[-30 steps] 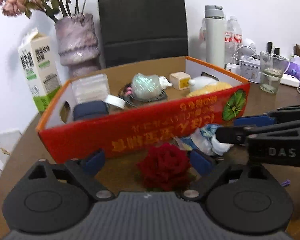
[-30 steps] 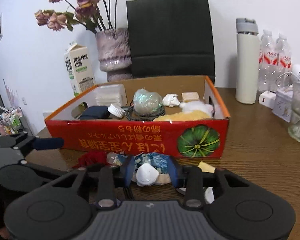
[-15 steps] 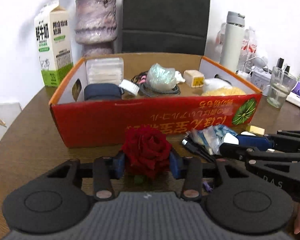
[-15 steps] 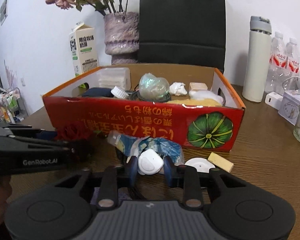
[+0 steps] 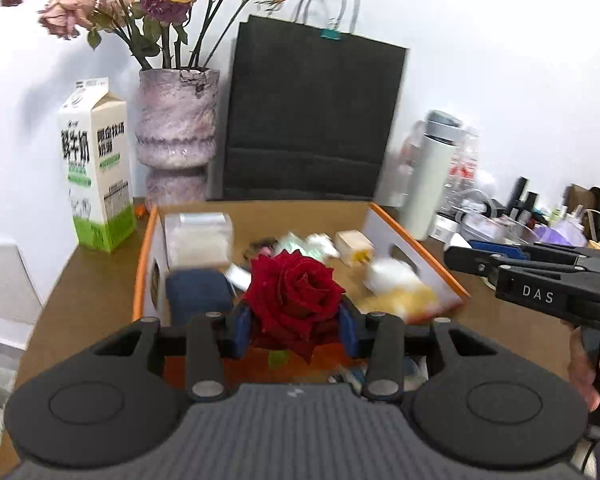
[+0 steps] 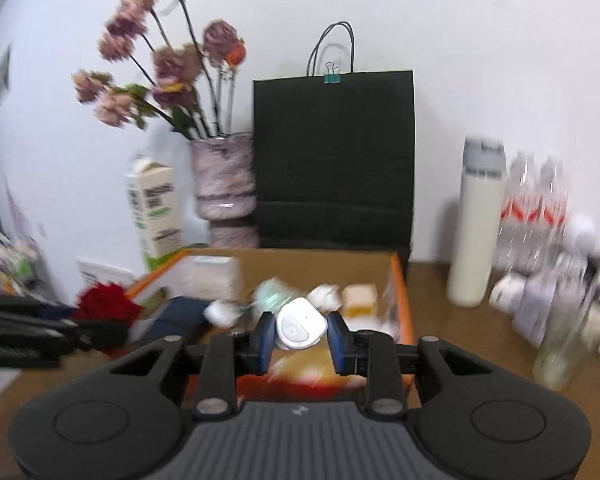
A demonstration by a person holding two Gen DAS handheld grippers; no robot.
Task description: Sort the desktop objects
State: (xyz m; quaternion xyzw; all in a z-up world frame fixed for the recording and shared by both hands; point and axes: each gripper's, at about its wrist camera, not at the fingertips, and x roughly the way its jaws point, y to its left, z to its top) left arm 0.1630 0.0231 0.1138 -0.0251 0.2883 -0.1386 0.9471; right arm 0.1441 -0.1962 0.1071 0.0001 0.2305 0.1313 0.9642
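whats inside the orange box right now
The orange box holds a clear container, navy pouch and small yellow block; the red rose covers its middle.

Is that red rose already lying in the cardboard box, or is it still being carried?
Carried. The left gripper is clamped on the red rose, holding it above the near edge of the cardboard box.

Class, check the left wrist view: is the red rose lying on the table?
No: the red rose is clamped between the left tongs, raised in front of the cardboard box.
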